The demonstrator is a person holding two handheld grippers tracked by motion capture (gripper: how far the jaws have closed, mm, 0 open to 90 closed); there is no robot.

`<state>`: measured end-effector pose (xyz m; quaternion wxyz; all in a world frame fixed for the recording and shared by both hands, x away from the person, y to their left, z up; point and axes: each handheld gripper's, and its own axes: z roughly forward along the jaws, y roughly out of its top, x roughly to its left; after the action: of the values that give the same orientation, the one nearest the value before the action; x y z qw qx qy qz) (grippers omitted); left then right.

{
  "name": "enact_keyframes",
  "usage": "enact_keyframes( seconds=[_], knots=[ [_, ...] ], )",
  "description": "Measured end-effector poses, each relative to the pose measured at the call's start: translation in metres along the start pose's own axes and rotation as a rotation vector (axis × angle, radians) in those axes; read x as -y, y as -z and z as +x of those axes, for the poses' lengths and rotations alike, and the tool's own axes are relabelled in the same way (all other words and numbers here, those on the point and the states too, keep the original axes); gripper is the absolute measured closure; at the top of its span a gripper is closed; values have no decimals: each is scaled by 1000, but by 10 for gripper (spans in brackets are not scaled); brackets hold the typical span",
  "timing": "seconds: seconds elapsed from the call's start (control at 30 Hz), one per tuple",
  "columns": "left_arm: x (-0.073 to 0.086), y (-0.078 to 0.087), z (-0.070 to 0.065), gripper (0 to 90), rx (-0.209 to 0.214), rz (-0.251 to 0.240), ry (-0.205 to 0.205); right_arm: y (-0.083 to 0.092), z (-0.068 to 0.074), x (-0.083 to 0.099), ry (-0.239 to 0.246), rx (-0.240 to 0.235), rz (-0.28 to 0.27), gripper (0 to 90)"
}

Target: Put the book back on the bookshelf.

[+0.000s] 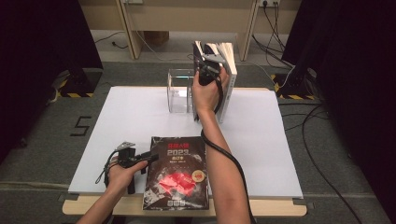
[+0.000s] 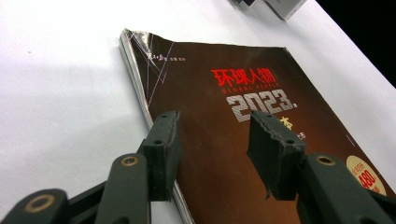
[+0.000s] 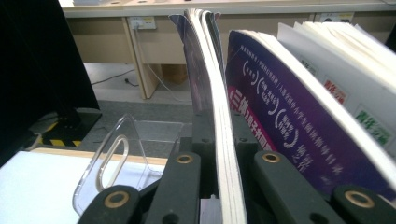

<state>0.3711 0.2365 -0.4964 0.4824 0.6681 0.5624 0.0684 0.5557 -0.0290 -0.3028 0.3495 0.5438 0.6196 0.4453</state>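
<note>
A dark magazine [image 1: 177, 170] with red and silver lettering lies flat at the table's front edge. My left gripper [image 1: 150, 157] rests at its left side. In the left gripper view that gripper [image 2: 215, 122] stands open over the magazine's [image 2: 261, 70] spine edge, with nothing gripped. At the back, my right gripper [image 1: 208, 71] is shut on a thin upright magazine [image 3: 210, 56] and holds it against a purple-covered magazine [image 3: 280, 121]. The right gripper [image 3: 219, 127] clamps the thin magazine's lower edge. More upright white-covered magazines [image 1: 228, 77] stand to the right.
A clear acrylic stand [image 1: 180, 91] sits left of the upright magazines, and its curved divider [image 3: 112, 163] is close to my right jaws. A white board [image 1: 261, 140] covers the table. Cables, wooden furniture legs and black curtains lie beyond the table.
</note>
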Motion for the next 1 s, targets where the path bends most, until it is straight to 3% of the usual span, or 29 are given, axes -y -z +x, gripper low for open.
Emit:
enact_keyframes(
  seconds=[0.27,0.43,0.67,0.87,1.0],
  knots=[
    [1,0,0,524,4,0,-3,-5,4,-1,14,25,14,837],
    [1,-1,-1,524,2,5,-6,-2,2,-2,37,28,14,750],
    [2,-2,-2,524,4,9,-8,19,-4,-4,67,24,-18,675],
    [3,-2,-3,524,2,9,-9,45,-14,-1,49,25,-60,641],
    [4,-3,-4,524,2,10,-13,53,-21,0,33,15,-60,635]
  ],
)
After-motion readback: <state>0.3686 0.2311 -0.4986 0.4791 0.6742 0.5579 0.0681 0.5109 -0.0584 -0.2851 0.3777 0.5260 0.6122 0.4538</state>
